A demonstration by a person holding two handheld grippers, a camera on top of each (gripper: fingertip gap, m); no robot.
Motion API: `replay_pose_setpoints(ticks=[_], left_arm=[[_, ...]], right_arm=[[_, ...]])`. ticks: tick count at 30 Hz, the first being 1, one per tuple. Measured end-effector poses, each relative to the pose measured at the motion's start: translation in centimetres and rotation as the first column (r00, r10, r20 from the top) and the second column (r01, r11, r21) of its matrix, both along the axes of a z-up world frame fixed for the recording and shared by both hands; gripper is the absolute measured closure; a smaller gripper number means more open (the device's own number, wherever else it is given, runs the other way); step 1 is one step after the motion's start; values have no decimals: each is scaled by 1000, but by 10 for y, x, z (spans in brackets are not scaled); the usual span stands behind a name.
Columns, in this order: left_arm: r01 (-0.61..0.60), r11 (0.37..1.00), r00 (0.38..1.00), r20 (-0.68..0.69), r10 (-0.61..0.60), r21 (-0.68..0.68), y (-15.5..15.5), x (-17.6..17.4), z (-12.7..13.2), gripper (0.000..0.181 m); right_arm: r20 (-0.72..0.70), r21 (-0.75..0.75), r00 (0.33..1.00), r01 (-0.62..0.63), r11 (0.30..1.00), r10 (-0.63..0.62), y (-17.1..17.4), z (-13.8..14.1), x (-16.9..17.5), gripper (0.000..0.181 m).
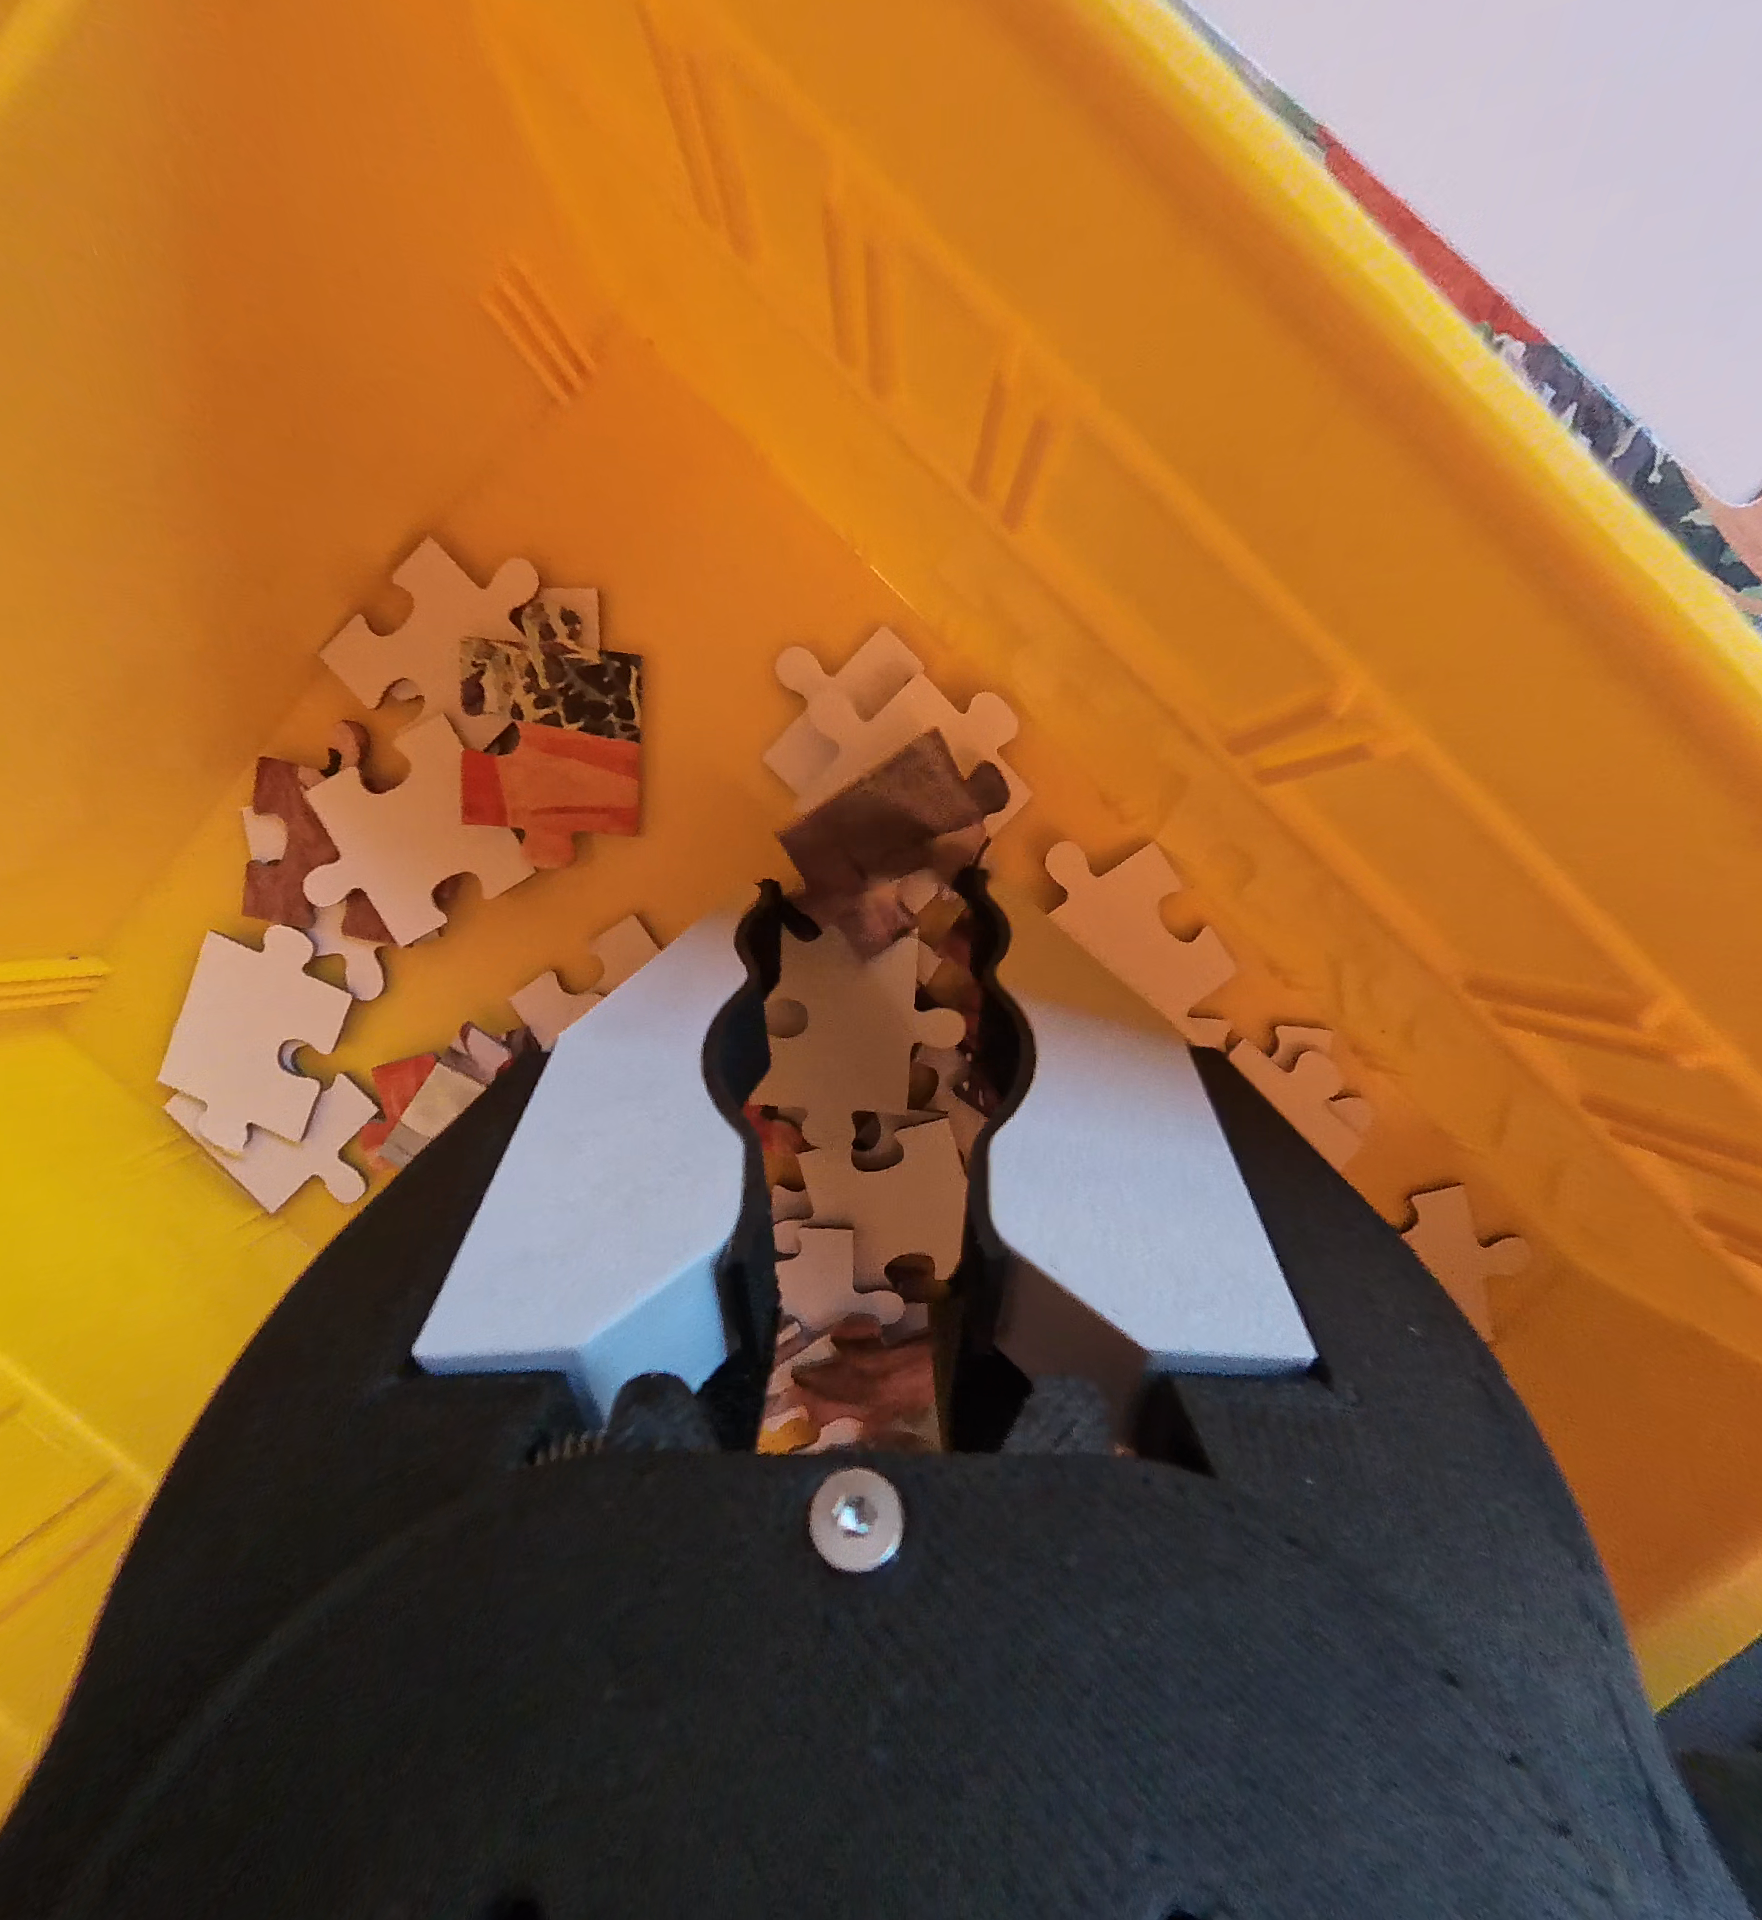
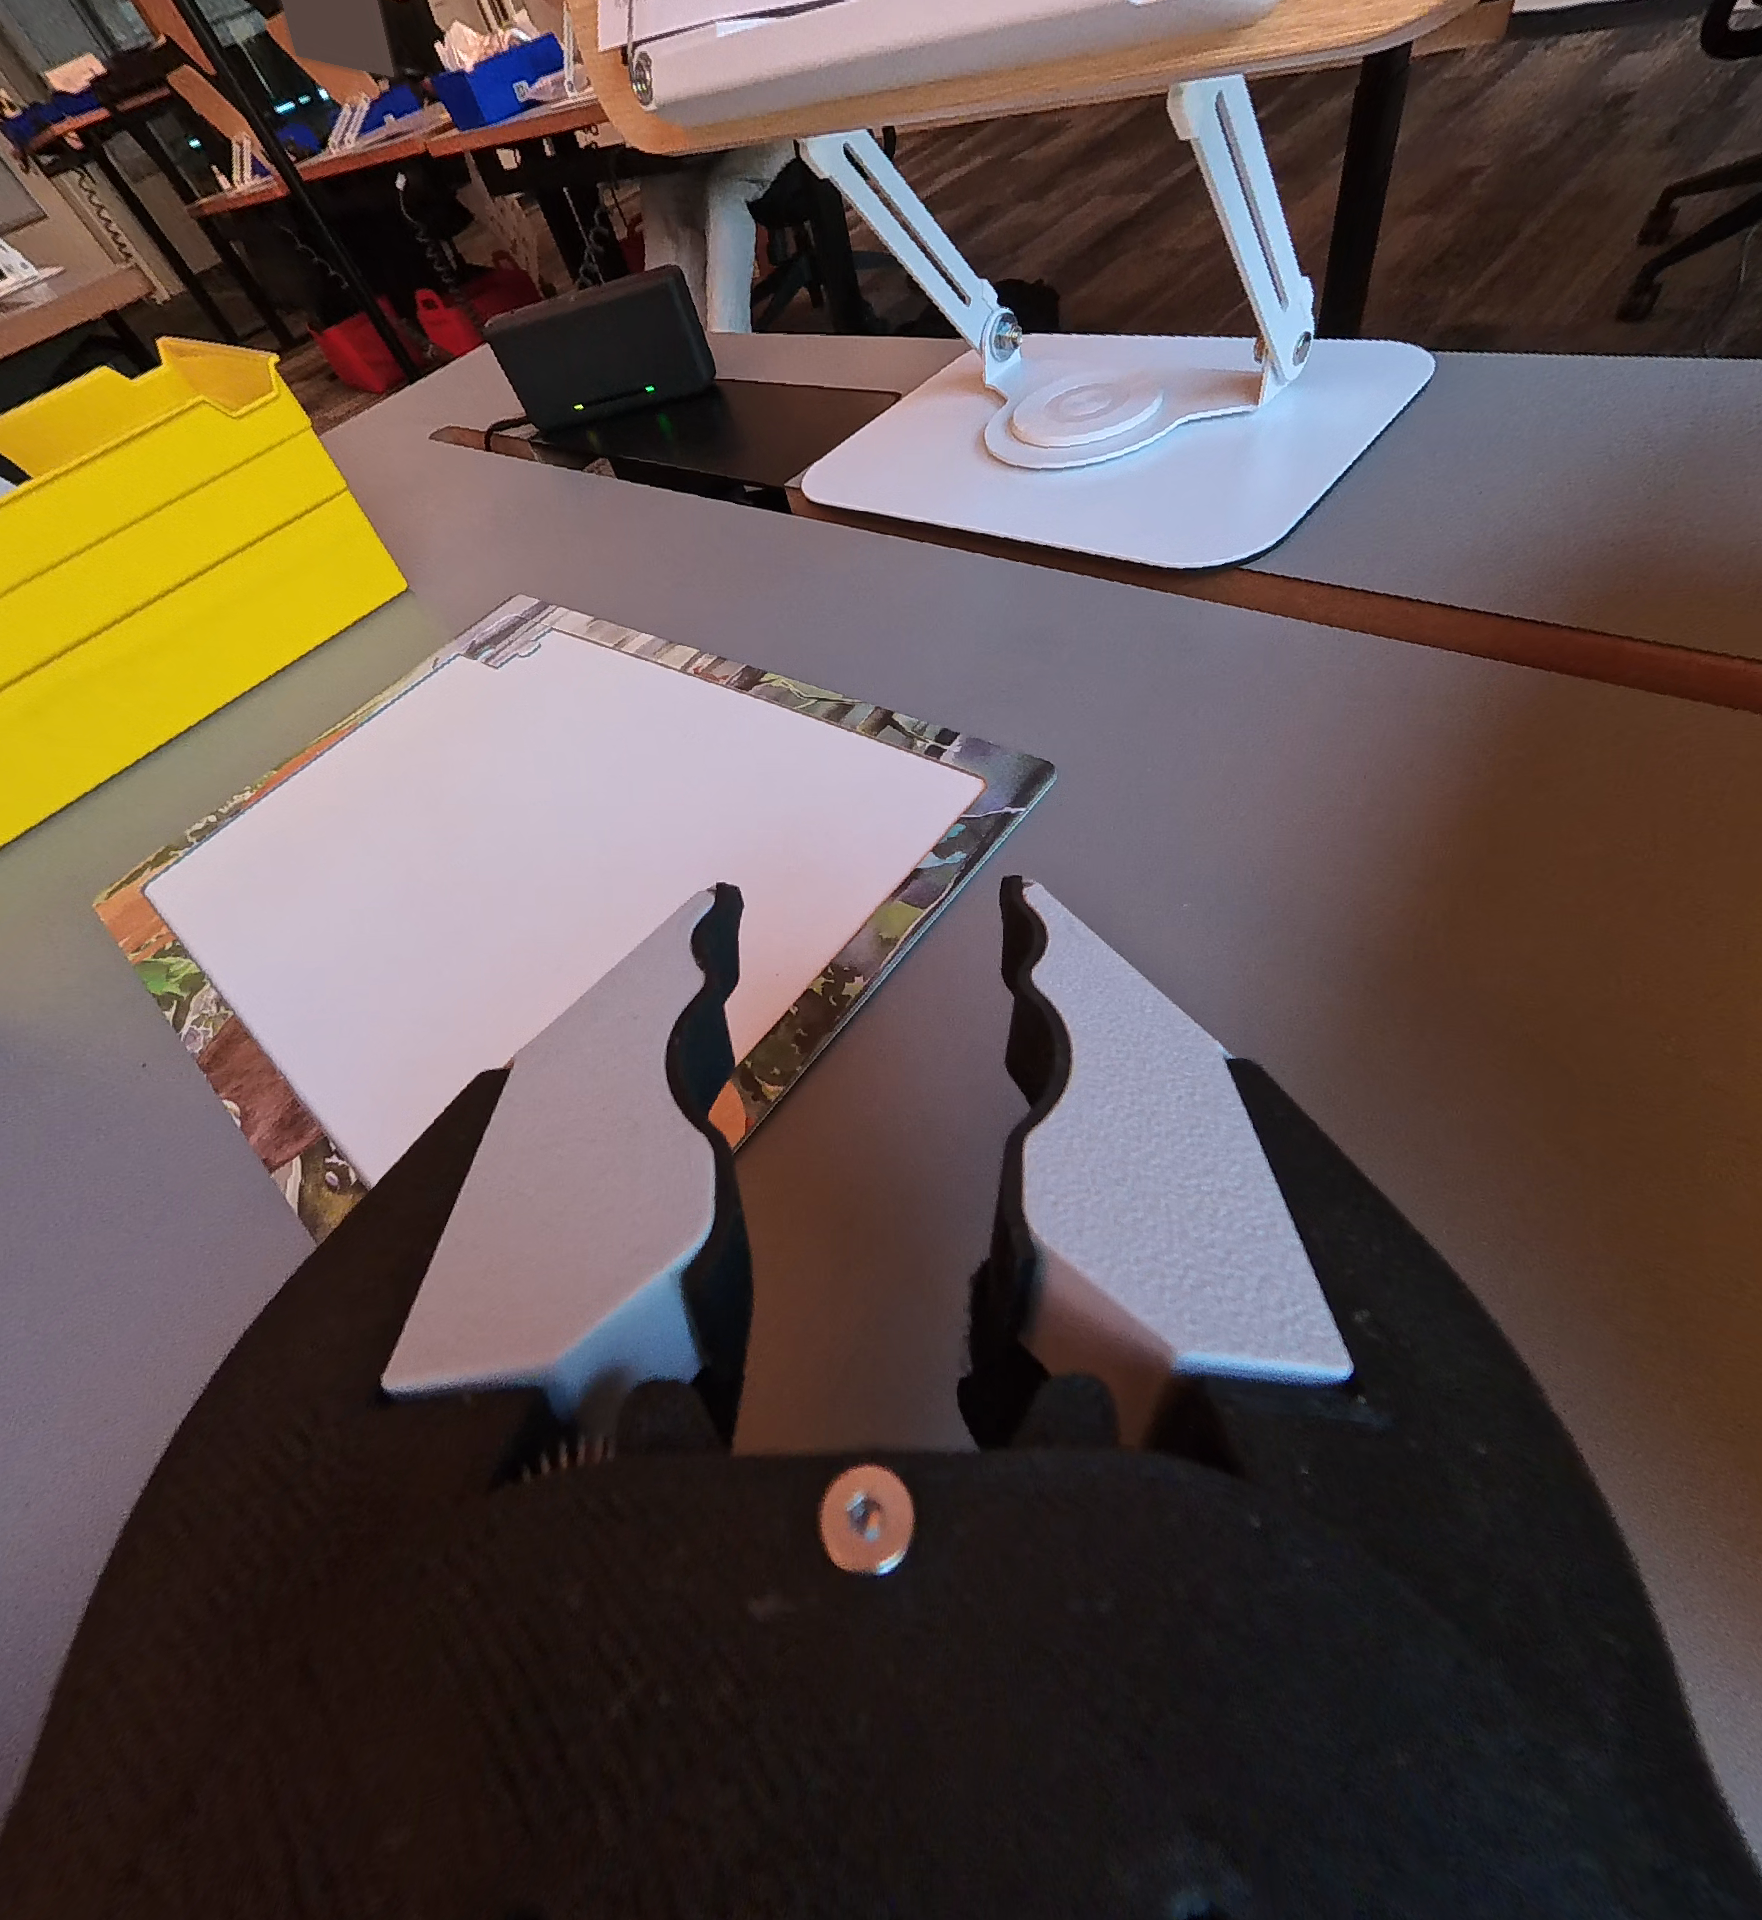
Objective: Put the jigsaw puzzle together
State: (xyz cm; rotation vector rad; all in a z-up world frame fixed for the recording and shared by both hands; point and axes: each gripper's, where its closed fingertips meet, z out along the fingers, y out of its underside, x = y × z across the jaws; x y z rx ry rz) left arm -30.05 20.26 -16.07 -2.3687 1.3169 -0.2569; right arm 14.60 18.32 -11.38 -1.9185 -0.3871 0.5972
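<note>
The left hand-held gripper (image 1: pixel 872 904) is down inside the yellow bin (image 1: pixel 1220 436), its jaws part-open with a narrow gap and nothing pinched between them. Straight ahead of its tips, touching or nearly so, lies a brown printed puzzle piece (image 1: pixel 887 821) resting on top of a white-backed one. The loose pieces (image 1: pixel 420 831) sit on the bin floor in heaps: one cluster ahead and to the left, another under and ahead of the fingers, a few along the right wall. Roughly twenty show, most face-down (an exact count is not possible, since they overlap and the gripper hides some).

The right hand-held gripper (image 2: pixel 866 904) hovers over the grey table (image 2: pixel 1376 935), jaws wide apart and empty. The single puzzle frame tray (image 2: pixel 1002 800) lies flat just ahead and to its left, its long axis running away from the gripper toward the far left; its white recess holds no pieces, so assembly looks barely begun. The one bin stands beyond the tray's left edge. A white stand (image 2: pixel 1116 457) and a dark box (image 2: pixel 602 348) sit at the back of the table.

The left gripper is clearly the nearer one to the pieces; the next move likely turns on closing over the brown piece's edge directly in front
</note>
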Motion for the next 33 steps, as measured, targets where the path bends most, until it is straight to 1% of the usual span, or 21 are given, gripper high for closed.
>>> replay_pose_setpoints(ticks=[2,7,10,12,16,18,20,23,24,25,26,27,28,29,30,31,32,33], left_arm=[[-1,1000,1000,1,1,23,2,-2,4,161],[-13,1000,1000,8,13,9,1,-5,4,161],[-40,999,999,-18,40,13,1,-13,10,161],[-70,996,998,2,70,50,3,-15,26,161],[-167,976,981,127,150,140,11,-11,75,162],[-200,965,963,216,162,170,11,0,103,162],[-211,962,939,311,151,172,5,22,129,162],[-148,982,892,444,80,121,-13,73,156,162],[-111,989,881,471,54,94,-22,91,160,162],[-76,995,875,483,32,70,-29,108,160,162],[-49,997,878,479,19,51,-35,121,157,162],[-26,999,887,463,7,33,-40,132,151,162],[-10,1000,897,441,1,18,-44,139,145,162],[-5,1000,905,425,3,6,-45,145,140,162],[-2,1000,907,422,6,-10,-47,151,136,162],[4,999,905,424,11,-33,-49,157,133,162],[12,998,903,430,14,-58,-51,162,130,162],[22,996,901,433,15,-81,-55,166,128,162]], right_arm=[[-1,-1,1000,-2,1000,2,0,0,0,130],[-3,-5,1000,-6,1000,6,0,0,-1,130],[0,-9,1000,-10,1000,10,0,-1,-1,130],[3,-12,1000,-11,1000,11,0,-2,-2,130],[10,-12,1000,-13,1000,13,0,-2,-3,130],[13,-14,1000,-13,1000,13,0,-3,-3,130],[21,-12,1000,-13,1000,13,0,-3,-3,130],[53,24,999,-5,1000,4,1,0,-4,129],[77,69,997,0,998,-5,1,5,-6,128],[115,138,993,-2,990,-15,1,19,-11,127],[177,230,984,-32,973,-10,-3,42,-24,121],[250,328,968,-84,941,-1,-11,72,-43,118],[313,426,949,-157,891,17,-23,104,-70,117],[374,501,926,-250,828,54,-39,131,-102,117],[443,544,892,-346,764,89,-55,148,-134,117],[522,554,846,-435,710,111,-68,155,-163,118],[604,539,789,-508,672,111,-74,155,-187,118],[684,504,722,-571,648,104,-76,150,-207,118]])
